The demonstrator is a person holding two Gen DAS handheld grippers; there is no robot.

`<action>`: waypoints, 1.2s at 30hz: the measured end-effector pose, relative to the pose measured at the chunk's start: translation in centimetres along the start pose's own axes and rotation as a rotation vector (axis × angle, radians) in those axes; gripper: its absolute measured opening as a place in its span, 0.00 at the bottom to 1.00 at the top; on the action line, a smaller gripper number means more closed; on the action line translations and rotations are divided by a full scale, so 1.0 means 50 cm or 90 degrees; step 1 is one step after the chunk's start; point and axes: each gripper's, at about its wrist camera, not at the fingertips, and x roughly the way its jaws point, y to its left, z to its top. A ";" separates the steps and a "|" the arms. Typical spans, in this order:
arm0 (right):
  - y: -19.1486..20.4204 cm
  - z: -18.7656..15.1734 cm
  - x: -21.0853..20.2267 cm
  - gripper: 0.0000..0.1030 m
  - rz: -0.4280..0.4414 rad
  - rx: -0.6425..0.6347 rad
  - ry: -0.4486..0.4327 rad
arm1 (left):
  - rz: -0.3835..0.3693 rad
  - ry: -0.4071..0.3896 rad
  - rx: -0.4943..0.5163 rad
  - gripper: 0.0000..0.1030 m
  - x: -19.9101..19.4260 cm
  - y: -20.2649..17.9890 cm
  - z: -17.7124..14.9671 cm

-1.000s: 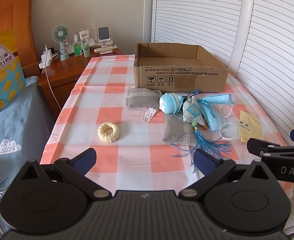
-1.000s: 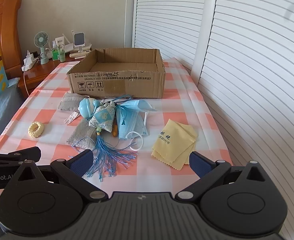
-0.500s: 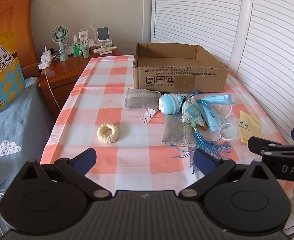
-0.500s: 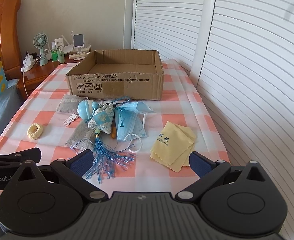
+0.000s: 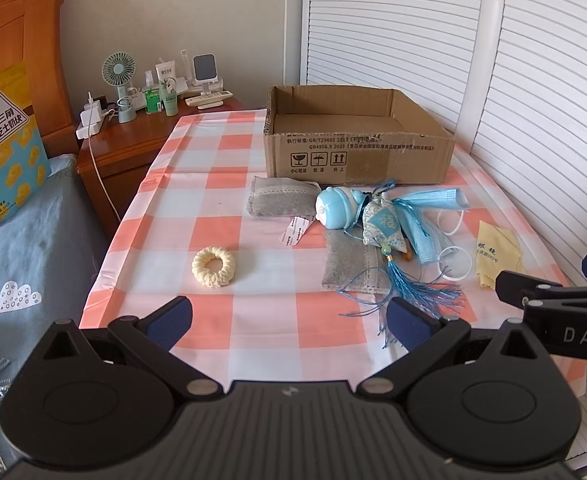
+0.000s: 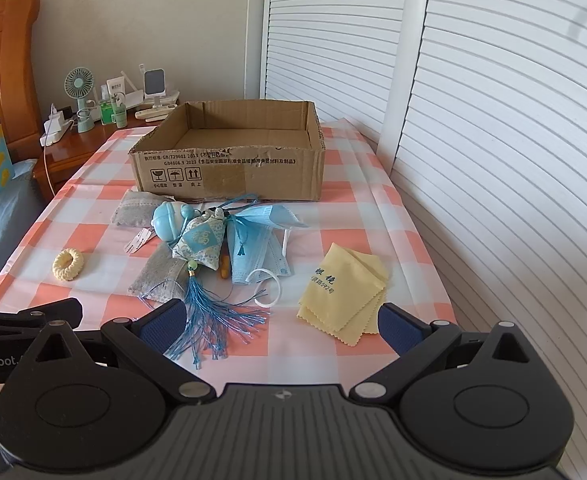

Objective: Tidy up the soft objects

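Since a sec ago both views have eased back and up a bit; nothing on the counter has shifted.

Hidden/unclear: an orange thing under the sachet shows only as a tip, can't tell what it is. The second grey pouch is partly covered by the sachet and its blue tassel. The face masks overlap, so the count is unsure, looks like 2. Print on the small white tag is too small to read. Right gripper is cut off at the edge of the left view; left gripper likewise in the right view.

Count: 1 cardboard box, open top, nothing inside; 2 grey pouches, the other one just in front of the box; 1 light blue round toy touching the sachet; 1 cream hair tie lying apart to the left; 1 yellow cloth apart to the right.

Pose: both grippers hang side by side over the near edge of the counter, level, aimed at the box. Fingers on each spread wide, holding nothing. Left fingers frame the gap between hair tie and tassel; right fingers span tassel to yellow cloth.
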 end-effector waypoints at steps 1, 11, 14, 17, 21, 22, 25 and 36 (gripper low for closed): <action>0.000 0.000 0.000 1.00 0.000 0.000 0.000 | 0.000 0.000 0.000 0.99 0.000 0.000 0.000; 0.000 0.001 0.002 1.00 -0.001 -0.001 -0.001 | -0.001 -0.001 0.001 0.99 0.000 -0.002 0.001; 0.000 0.001 0.003 1.00 0.002 0.000 0.000 | 0.000 0.000 0.002 0.99 0.001 -0.003 0.002; 0.000 0.007 0.007 1.00 0.003 -0.003 -0.003 | -0.001 0.001 0.007 0.99 0.006 -0.006 0.006; -0.002 0.012 0.011 1.00 0.009 -0.009 -0.007 | -0.014 0.001 0.018 0.99 0.018 -0.005 0.013; -0.003 0.012 0.013 1.00 0.010 -0.010 -0.008 | -0.018 0.002 0.020 0.99 0.023 -0.004 0.014; -0.007 0.013 0.019 1.00 0.016 -0.008 -0.007 | -0.026 -0.002 0.025 0.99 0.029 -0.001 0.016; -0.044 0.002 0.067 1.00 0.009 -0.032 -0.012 | -0.034 0.012 0.037 0.99 0.077 0.032 0.018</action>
